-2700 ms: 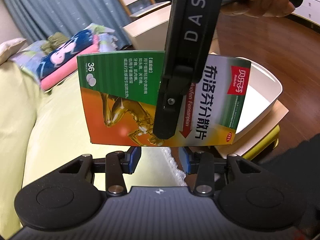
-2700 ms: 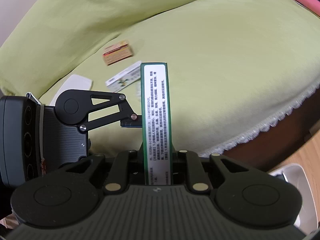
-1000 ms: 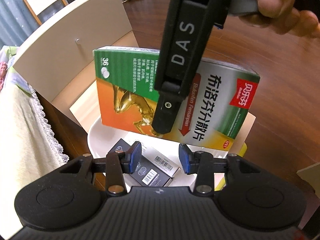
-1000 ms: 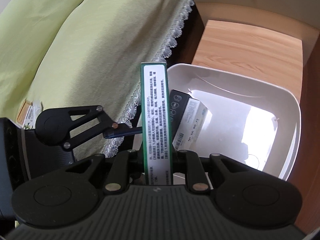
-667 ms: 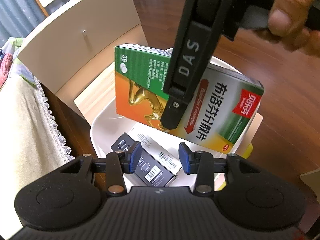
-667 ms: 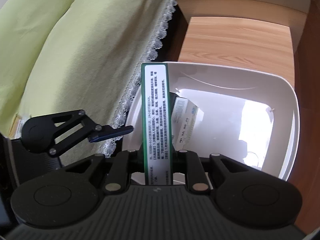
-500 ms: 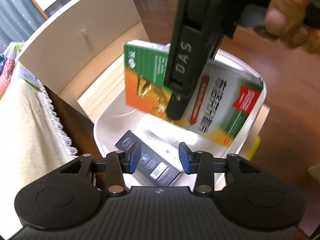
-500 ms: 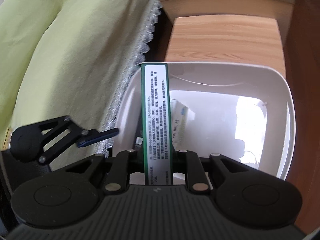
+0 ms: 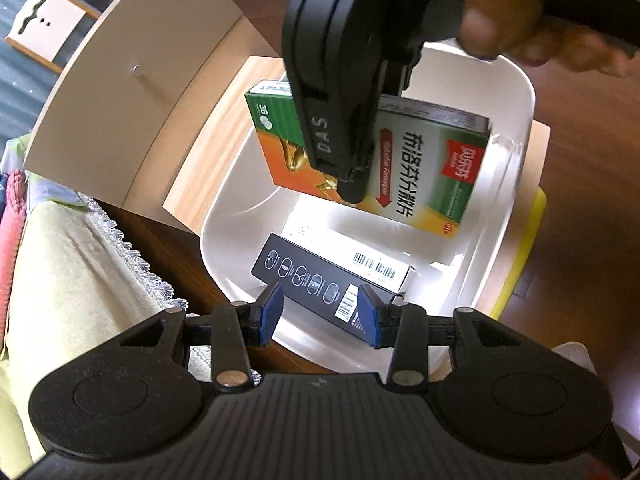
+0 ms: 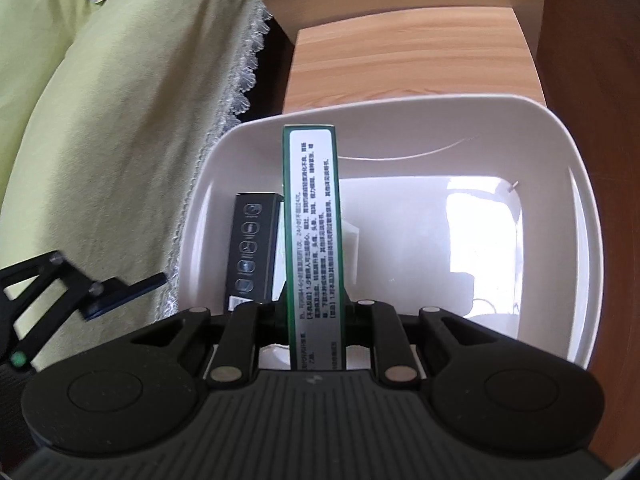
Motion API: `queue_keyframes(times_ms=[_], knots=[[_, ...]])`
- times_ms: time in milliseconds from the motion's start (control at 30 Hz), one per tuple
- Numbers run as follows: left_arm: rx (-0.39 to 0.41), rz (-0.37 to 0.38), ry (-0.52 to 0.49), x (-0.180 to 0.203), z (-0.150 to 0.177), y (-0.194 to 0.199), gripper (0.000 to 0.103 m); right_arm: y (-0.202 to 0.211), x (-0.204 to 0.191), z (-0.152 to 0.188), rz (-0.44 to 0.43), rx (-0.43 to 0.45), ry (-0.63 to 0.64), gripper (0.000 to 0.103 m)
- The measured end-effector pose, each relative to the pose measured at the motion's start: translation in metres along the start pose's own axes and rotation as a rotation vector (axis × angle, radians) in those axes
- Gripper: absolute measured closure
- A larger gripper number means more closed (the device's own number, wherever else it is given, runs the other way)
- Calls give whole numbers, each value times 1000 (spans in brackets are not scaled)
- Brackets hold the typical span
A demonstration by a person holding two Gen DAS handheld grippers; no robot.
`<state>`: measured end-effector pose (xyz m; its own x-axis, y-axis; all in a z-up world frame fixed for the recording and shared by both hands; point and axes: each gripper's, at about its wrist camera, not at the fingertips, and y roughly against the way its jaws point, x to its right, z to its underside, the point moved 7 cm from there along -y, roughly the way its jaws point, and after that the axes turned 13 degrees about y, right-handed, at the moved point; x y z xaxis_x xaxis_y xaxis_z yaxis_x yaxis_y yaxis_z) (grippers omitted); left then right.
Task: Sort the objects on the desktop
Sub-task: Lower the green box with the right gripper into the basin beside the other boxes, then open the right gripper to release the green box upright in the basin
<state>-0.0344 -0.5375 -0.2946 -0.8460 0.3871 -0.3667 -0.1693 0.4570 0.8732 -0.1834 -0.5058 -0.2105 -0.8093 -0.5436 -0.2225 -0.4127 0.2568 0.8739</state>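
Left wrist view: the left gripper [image 9: 320, 314] sits at 6 o'clock with its blue pads spread and nothing between them, over the near rim of the white bin [image 9: 516, 92].
Box, seen here: the medicine box [image 9: 424, 168] shows its broad printed face, clamped by the right gripper [image 9: 352, 184], which comes in from 12 o'clock; the box hangs tilted inside the bin's opening, above the floor.
Already in the bin: a dark carton [image 9: 316, 284] lies flat toward 6 o'clock.
Right wrist view: the right gripper [image 10: 314, 312] is closed on the medicine box [image 10: 314, 240], edge-on, narrow text panel up, pointing to 12 o'clock into the white bin [image 10: 576, 184].
Only here: bare bin floor toward 3 o'clock; the dark carton [image 10: 250, 248] is just beside the box at 9 o'clock; the green bedcover [image 10: 100, 128] is at 10 o'clock.
Only in the left view: a person's hand [image 9: 516, 20] at 1 o'clock.
Risk: released while tilted, the box would likely fall against the carton and end up propped rather than flat.
Risk: the empty left gripper hovers close and could clip the rim.
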Motion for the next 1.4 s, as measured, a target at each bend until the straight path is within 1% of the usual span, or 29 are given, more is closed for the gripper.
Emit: queue_keyframes(times_ms=[233, 333, 633, 733, 933, 1100, 1300, 1400], knots=[[-12, 5, 8, 3, 9, 9, 55, -31, 13, 1, 18, -24, -73, 87], [-16, 7, 15, 4, 15, 17, 55, -42, 15, 1, 33, -28, -85, 87], [-19, 10, 30, 3, 22, 21, 55, -63, 25, 1, 59, -27, -133, 87], [-17, 16, 37, 4, 22, 21, 55, -68, 26, 0, 49, -26, -150, 87], [-22, 12, 31, 5, 24, 20, 55, -74, 28, 2, 58, -23, -170, 87], [-29, 5, 22, 5, 26, 19, 55, -79, 33, 4, 42, -21, -203, 84], [-27, 7, 22, 5, 26, 21, 55, -77, 32, 1, 36, -18, -196, 84], [-29, 8, 23, 6, 26, 21, 55, -77, 29, -1, 33, -19, -166, 84]])
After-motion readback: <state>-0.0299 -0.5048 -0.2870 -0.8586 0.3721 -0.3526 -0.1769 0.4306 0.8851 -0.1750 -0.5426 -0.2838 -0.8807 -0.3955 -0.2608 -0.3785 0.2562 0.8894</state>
